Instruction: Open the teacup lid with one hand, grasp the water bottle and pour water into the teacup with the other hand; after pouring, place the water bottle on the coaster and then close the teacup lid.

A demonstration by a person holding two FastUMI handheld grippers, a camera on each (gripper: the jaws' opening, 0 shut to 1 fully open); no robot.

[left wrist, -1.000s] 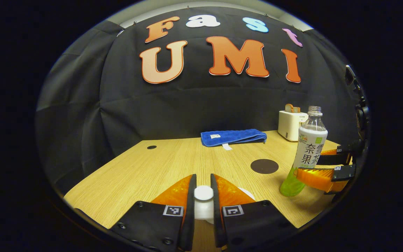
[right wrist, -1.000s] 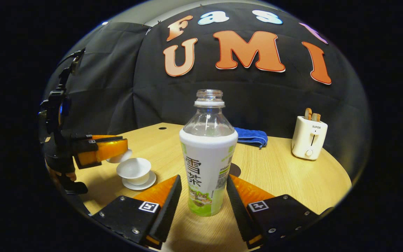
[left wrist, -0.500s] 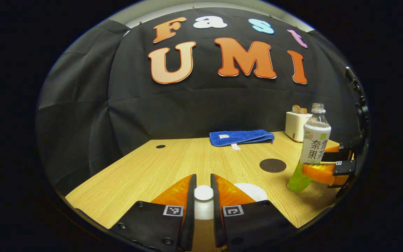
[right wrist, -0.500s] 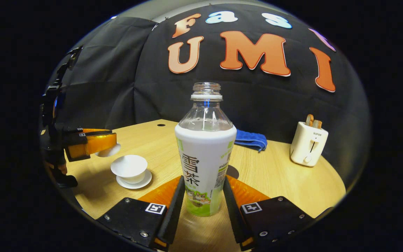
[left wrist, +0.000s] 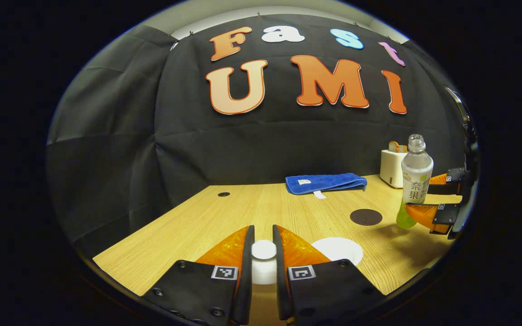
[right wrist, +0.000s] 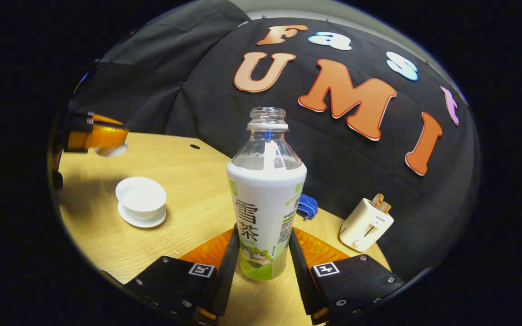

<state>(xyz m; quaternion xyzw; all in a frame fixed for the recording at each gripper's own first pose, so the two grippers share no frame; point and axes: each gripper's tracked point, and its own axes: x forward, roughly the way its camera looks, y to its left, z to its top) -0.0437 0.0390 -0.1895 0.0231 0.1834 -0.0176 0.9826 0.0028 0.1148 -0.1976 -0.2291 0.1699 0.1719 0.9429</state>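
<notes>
Altogether one water bottle (right wrist: 266,199) in the right gripper's (right wrist: 263,262) jaws, one teacup lid (left wrist: 263,260) in the left gripper's (left wrist: 263,258), one open teacup (right wrist: 141,198).

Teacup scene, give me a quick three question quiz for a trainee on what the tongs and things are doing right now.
1. True or false: the teacup has its lid on.
2. What do the right tongs clamp? A) toaster B) water bottle C) blue towel
3. Fill in: the left tongs hold the teacup ____.

Key
1. False: the cup stands open on its saucer.
2. B: the uncapped water bottle.
3. lid, by its knob.
</notes>
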